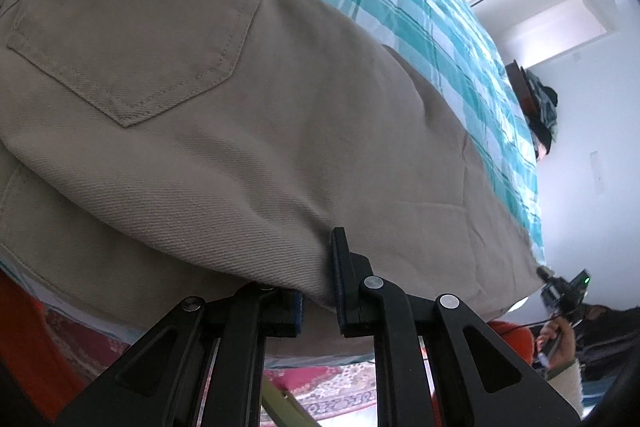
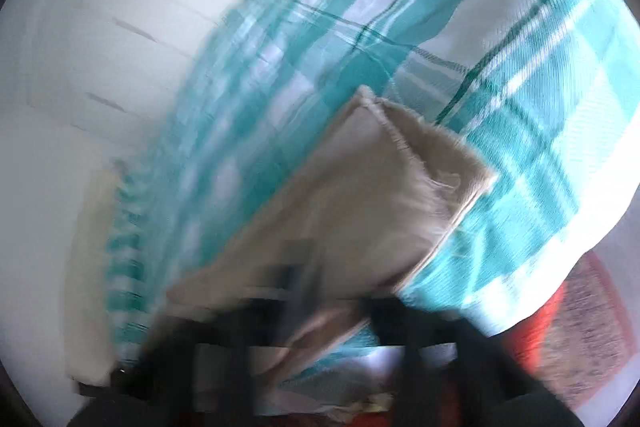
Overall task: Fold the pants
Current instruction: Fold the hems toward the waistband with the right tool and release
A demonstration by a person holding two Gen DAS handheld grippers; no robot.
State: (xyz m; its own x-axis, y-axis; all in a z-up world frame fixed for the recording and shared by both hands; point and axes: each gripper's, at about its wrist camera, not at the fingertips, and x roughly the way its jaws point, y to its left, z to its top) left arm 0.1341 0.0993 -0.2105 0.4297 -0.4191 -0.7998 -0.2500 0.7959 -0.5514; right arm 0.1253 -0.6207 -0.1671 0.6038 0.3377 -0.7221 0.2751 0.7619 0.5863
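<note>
The pants (image 1: 248, 131) are lying flat on a bed with a green and white checked bedspread (image 1: 420, 19), most likely so that they can be folded neatly. On the left, the left gripper (image 1: 318, 291) is pinching the near edge of the tan cloth by the seat, under one back pocket (image 1: 132, 43), probably to lift that end over. On the right, the right gripper (image 2: 320, 291) is looking blurry at the leg end, with its jaws almost together; cloth is lying between them, so it is likely holding the leg too. There are one pair of pants, two grippers, one pocket showing and two frayed leg ends (image 2: 436, 163) stacked together.
</note>
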